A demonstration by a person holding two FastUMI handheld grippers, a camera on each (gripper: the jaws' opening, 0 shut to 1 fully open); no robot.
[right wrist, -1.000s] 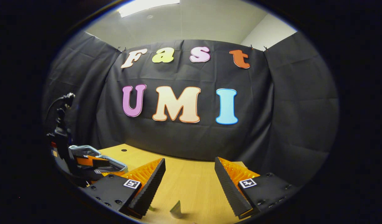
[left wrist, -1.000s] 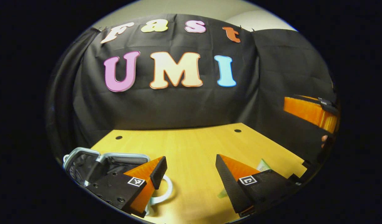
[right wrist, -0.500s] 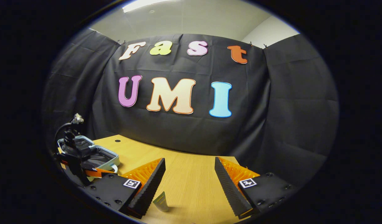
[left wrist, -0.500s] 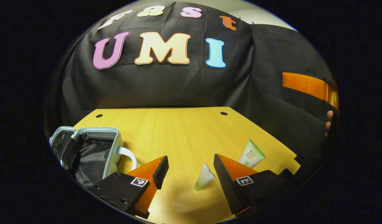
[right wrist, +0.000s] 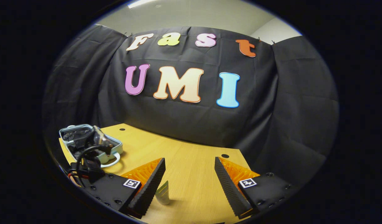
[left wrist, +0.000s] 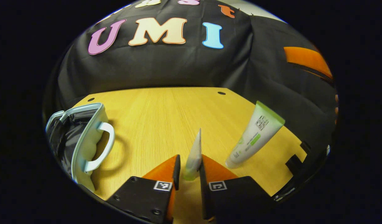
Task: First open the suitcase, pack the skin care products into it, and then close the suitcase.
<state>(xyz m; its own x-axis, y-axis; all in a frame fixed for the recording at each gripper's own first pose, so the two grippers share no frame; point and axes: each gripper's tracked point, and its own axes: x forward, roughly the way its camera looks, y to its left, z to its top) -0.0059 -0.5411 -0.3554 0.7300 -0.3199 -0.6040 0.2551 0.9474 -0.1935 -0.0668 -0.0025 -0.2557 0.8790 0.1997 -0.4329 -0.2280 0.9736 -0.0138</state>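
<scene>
Your left gripper's (left wrist: 189,169) jaws are drawn in narrow around the small tube (left wrist: 194,155), which stands on its cap between them; whether both press on it I cannot tell. Close squarely on the lower body so it won't tip or squirt out, then lift straight. The right gripper's (right wrist: 190,182) jaws stand wide, holding nothing. The suitcase (left wrist: 85,137) lies open at the left of the counter (left wrist: 166,115), handle toward you. The larger green-capped tube (left wrist: 256,133) stands just beside on the right; mind you don't knock it when swinging across.
</scene>
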